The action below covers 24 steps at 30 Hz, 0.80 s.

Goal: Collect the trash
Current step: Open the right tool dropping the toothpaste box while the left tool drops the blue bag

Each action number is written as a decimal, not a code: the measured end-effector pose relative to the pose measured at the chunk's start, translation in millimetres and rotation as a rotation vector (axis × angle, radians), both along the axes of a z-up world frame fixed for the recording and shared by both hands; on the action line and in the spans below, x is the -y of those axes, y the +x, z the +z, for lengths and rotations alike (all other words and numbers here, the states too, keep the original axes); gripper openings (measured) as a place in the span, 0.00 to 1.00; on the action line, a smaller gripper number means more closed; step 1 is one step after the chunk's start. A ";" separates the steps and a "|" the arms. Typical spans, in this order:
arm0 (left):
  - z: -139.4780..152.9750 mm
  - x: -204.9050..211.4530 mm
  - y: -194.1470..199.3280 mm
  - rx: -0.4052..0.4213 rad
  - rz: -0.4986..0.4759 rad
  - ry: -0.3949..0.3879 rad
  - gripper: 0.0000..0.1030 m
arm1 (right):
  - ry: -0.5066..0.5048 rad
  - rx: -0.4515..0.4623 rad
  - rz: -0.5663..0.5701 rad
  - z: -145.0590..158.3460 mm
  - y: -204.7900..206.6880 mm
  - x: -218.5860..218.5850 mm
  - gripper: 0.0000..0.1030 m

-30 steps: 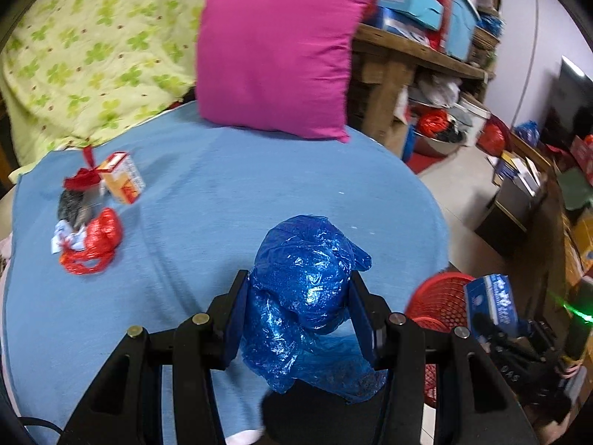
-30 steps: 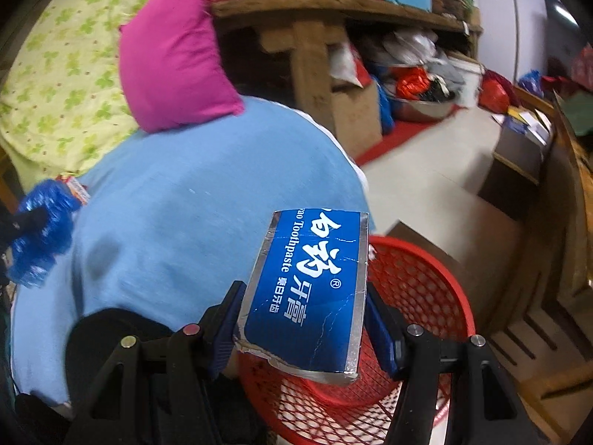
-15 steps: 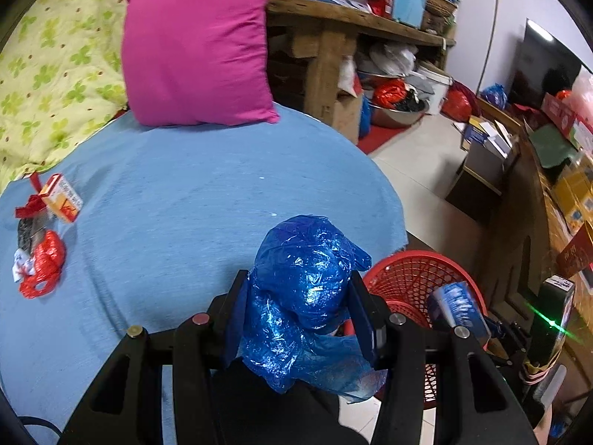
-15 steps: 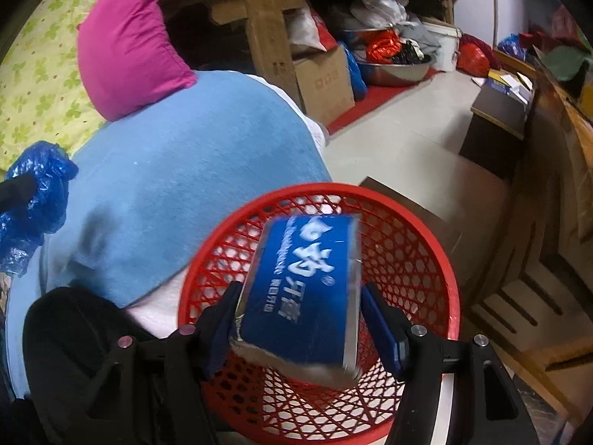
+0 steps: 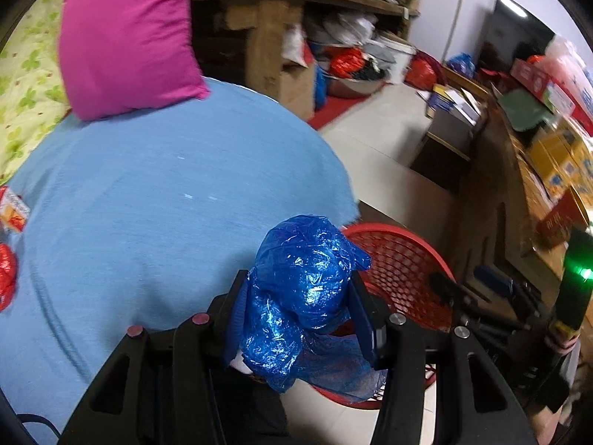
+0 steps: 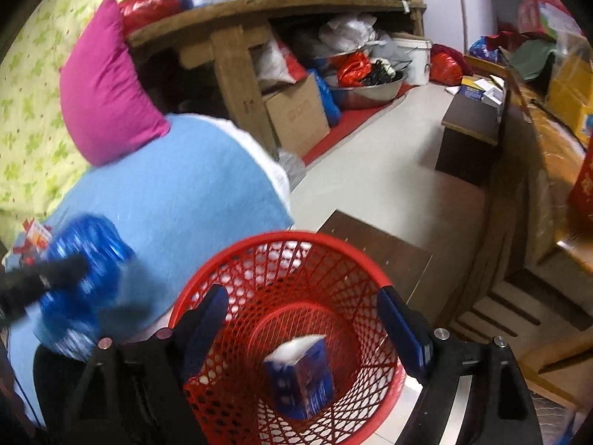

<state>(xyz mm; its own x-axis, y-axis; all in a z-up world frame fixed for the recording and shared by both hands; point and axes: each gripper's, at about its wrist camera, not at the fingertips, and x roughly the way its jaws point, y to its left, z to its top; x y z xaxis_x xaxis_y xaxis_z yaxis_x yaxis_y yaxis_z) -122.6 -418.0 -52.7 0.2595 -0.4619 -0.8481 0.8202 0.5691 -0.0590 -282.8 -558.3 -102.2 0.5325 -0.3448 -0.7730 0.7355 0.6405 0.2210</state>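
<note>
Left gripper (image 5: 300,311) clamping blue bag (image 5: 304,289) beside red basket (image 6: 207,278), right gripper (image 6: 304,315) wide open over it – could snag the rim and spill.

Magenta pillow (image 5: 126,37) sits at the back of the blue blanket (image 5: 155,200), leaning on a green-flowered sheet (image 6: 29,111). Behind it there's a chunky wooden shelf (image 6: 237,37) crammed with boxes, a cardboard box (image 6: 296,115) and a metal basin (image 6: 367,91) on the floor underneath.
</note>
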 end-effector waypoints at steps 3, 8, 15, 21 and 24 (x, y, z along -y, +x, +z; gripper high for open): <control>-10.1 7.1 -7.8 -0.020 -0.030 0.017 0.51 | -0.009 0.015 -0.016 6.5 -5.3 4.7 0.82; -27.9 16.3 -17.9 -0.076 -0.080 0.052 0.52 | -0.012 0.030 -0.034 11.4 -11.2 9.6 0.82; -40.3 14.3 -18.2 -0.138 -0.092 0.078 0.72 | -0.024 0.045 -0.039 17.3 -13.7 8.3 0.82; -17.3 -10.0 3.7 -0.131 -0.032 0.007 0.72 | -0.041 0.060 -0.027 28.0 -5.8 3.8 0.82; -3.6 -34.3 19.6 -0.109 0.021 -0.027 0.72 | -0.049 0.073 -0.003 34.2 4.0 -1.3 0.82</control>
